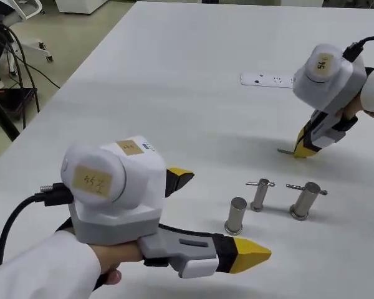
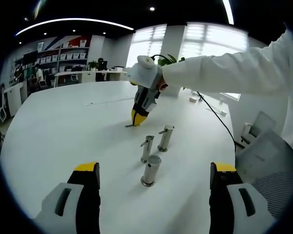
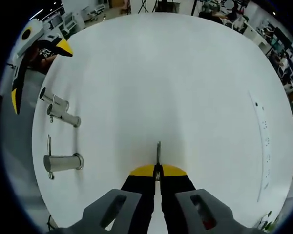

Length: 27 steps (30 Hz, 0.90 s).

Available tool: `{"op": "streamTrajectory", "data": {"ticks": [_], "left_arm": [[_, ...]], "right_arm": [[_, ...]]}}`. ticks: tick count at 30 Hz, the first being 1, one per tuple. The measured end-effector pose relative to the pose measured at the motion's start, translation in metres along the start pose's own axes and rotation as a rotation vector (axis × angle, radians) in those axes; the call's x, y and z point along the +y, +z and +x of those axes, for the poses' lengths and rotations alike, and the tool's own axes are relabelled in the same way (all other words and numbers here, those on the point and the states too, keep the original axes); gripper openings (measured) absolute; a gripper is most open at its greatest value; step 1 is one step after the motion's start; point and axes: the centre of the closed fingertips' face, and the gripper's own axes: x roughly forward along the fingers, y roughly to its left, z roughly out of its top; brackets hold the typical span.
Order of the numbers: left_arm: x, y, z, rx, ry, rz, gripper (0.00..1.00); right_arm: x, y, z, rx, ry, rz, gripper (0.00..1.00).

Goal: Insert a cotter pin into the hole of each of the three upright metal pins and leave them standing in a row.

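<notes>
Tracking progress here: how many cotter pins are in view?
3. The first cotter pin through the middle metal pin; second cotter pin through the right-hand metal pin; third cotter pin pinched in the right gripper, beyond the row. None looks hidden.

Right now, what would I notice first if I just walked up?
Three shiny metal pins stand in a row on the white table; two already have cotter pins through them. Farther back, the right claw pinches another cotter pin down at the table.
</notes>
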Motion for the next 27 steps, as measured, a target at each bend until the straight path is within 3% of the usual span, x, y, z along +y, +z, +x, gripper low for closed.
{"op": "streamTrajectory", "data": {"ticks": [8,18,27], "left_arm": [[-0.002,-0.005,-0.001,0.018,-0.007,0.001,0.92],[-0.002,-0.006,-0.004,0.019,0.002,-0.01,0.91],[-0.002,-0.005,-0.003,0.022,-0.005,-0.012,0.91]], "right_arm": [[0.004,0.001,-0.002,0.008,-0.014,0.019,0.0],[0.009,-0.003,-0.005,0.04,-0.012,-0.037,0.0],[0.012,0.001,-0.032,0.006,-0.064,-0.073,0.0]]}}
